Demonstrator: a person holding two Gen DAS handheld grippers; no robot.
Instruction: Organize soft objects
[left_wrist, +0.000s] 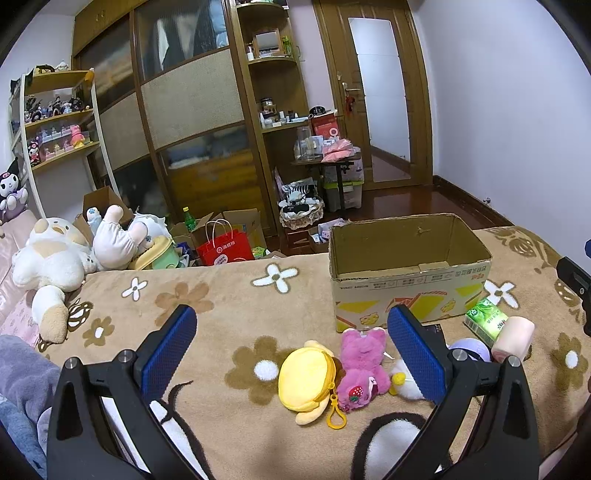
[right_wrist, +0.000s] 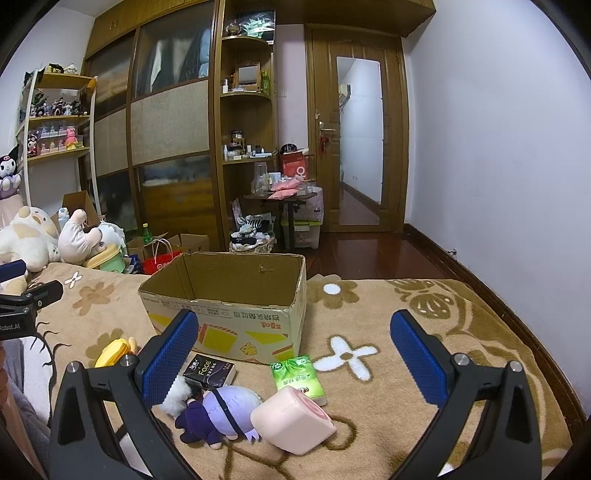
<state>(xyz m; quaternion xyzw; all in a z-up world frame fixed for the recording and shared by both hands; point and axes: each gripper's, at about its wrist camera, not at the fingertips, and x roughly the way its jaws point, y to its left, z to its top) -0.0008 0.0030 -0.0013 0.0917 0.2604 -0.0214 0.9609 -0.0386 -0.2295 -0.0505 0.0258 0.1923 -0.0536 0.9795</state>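
Observation:
An open, empty cardboard box (left_wrist: 410, 273) stands on the brown flowered blanket (left_wrist: 221, 302); it also shows in the right wrist view (right_wrist: 229, 291). In front of it lie a yellow plush pouch (left_wrist: 306, 380), a pink plush bear (left_wrist: 362, 369), a small white plush (left_wrist: 404, 380), a purple doll (right_wrist: 218, 410), a pink roll-shaped soft toy (right_wrist: 291, 419), a green tissue pack (right_wrist: 297, 374) and a black "Face" tissue pack (right_wrist: 208, 371). My left gripper (left_wrist: 291, 343) is open above the pouch and bear. My right gripper (right_wrist: 293, 354) is open above the doll and roll.
Large plush toys (left_wrist: 55, 258) are piled at the blanket's far left. Beyond the bed edge lie a red paper bag (left_wrist: 225, 251), boxes and a basket on the wooden floor. A wardrobe, shelves and a door stand behind. The right gripper's body (left_wrist: 576, 284) shows at the right edge.

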